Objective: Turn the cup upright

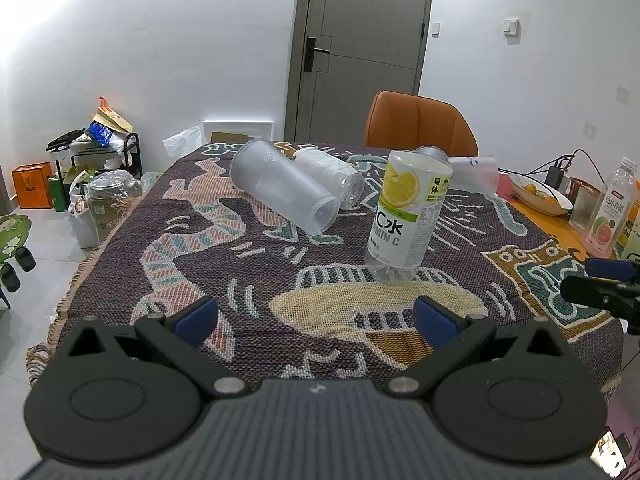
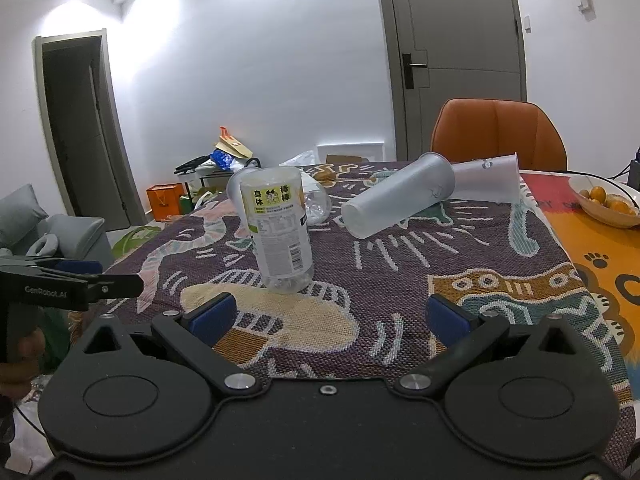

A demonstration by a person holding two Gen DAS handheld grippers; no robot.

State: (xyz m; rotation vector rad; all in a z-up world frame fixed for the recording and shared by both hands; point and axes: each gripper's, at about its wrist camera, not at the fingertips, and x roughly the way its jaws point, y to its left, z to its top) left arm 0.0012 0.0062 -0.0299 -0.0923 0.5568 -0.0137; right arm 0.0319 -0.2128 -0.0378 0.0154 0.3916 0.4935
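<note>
A frosted plastic cup (image 1: 282, 192) lies on its side on the patterned cloth (image 1: 200, 280), base toward me, with a clear cup (image 1: 332, 176) lying beside it. A cut-off lemon drink bottle cup (image 1: 408, 216) stands upright at the centre. In the right wrist view it (image 2: 282, 232) stands left of another frosted cup (image 2: 400, 200) and a white cup (image 2: 486, 178), both on their sides. My left gripper (image 1: 316, 316) is open and empty, short of the bottle cup. My right gripper (image 2: 330, 316) is open and empty, near the cloth's front.
An orange chair (image 1: 420, 124) stands behind the table. A bowl of oranges (image 2: 608, 204) and a guava drink bottle (image 1: 612, 208) sit on the right side. Bags and boxes (image 1: 80, 168) crowd the floor at left. The other gripper shows at each view's edge (image 2: 72, 284).
</note>
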